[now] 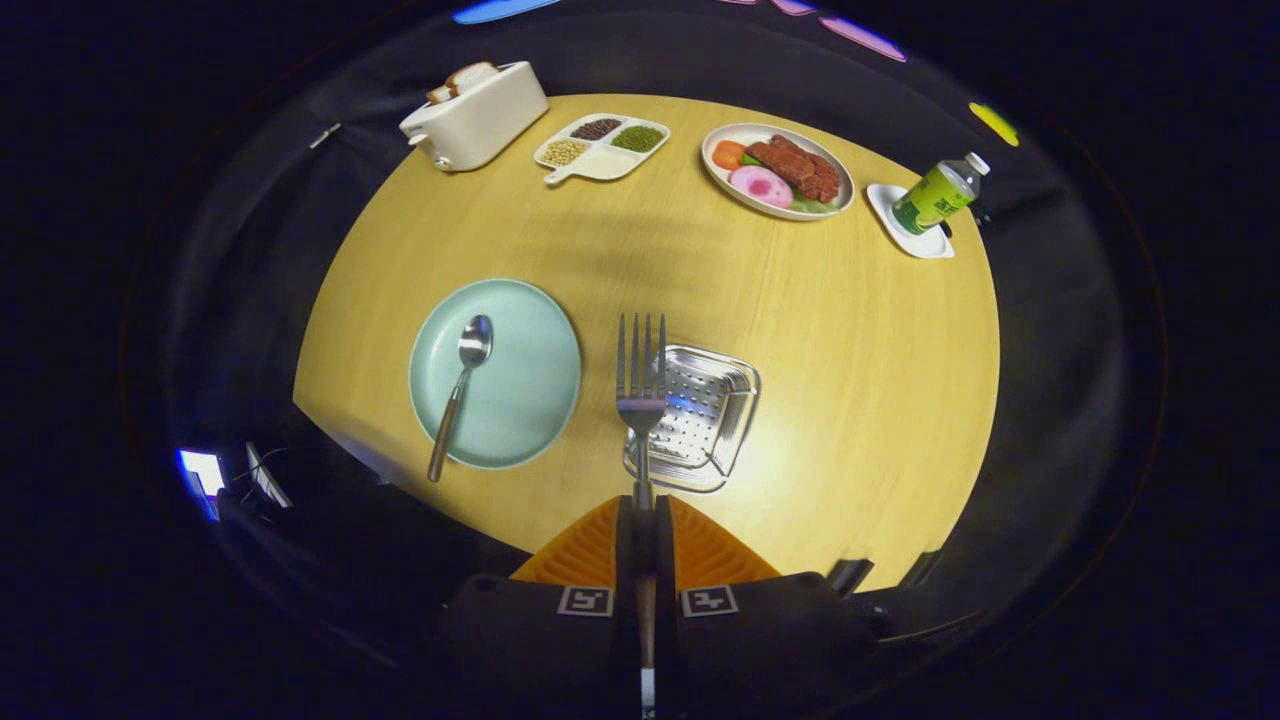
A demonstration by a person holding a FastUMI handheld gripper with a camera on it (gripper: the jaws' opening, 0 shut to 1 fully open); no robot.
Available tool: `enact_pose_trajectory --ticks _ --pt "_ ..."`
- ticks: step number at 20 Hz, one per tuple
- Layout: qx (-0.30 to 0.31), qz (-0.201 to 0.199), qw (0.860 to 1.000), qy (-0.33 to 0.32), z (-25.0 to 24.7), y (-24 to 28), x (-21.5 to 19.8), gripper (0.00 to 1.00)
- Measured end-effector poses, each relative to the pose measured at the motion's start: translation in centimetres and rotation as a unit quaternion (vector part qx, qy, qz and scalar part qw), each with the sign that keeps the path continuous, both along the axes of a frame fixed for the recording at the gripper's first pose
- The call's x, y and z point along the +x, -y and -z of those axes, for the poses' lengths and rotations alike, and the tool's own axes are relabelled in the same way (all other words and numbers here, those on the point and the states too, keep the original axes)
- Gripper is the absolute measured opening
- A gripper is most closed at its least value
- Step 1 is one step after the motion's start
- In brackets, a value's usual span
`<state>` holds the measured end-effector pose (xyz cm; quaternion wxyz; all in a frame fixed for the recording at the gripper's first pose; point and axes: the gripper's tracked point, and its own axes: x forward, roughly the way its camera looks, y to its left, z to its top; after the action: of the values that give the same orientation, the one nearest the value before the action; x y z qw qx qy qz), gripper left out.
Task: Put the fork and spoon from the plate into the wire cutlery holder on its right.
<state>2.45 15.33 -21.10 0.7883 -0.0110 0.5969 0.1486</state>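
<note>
At the bottom centre of the frame, the gripper (pixel 645 520) is closed on the handle of the fork (pixel 640 385); both orange fingers (pixel 590 555) are pressed against the handle from either side. The tines are pointed forward and are seen over the left edge of the wire cutlery holder (pixel 705 425), which is placed just ahead of the fingers, slightly to the right of centre. To the left of the holder, the green plate (pixel 525 400) is found, and the spoon (pixel 462 385) is left lying on it, with its bowl away from the fingers.

For this step, it seems that the fork should be brought a little more to the right, so that it is fully above the holder and not over its rim, and only then should it be lowered and released. The spoon is probably to be taken afterwards.

Farther away, in the upper part of the frame, a toaster (pixel 478 115), a divided dish (pixel 603 147), a plate of food (pixel 778 170) and a bottle (pixel 938 195) are seen on the round table (pixel 870 380).
</note>
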Motion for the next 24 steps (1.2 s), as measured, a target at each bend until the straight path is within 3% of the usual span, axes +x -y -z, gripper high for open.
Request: enact_pose_trajectory --ticks 5,12,18,24 --pt "-0.033 -0.052 0.994 -0.085 1.6 1.6 -1.7 0.1" --pt "-0.112 -0.13 0.963 -0.209 4.0 3.2 -1.5 0.1" --pt "-0.163 -0.158 0.934 -0.275 5.1 3.2 -0.6 0.1" --pt "-0.171 -0.156 0.931 -0.283 5.8 2.9 0.2 0.13"
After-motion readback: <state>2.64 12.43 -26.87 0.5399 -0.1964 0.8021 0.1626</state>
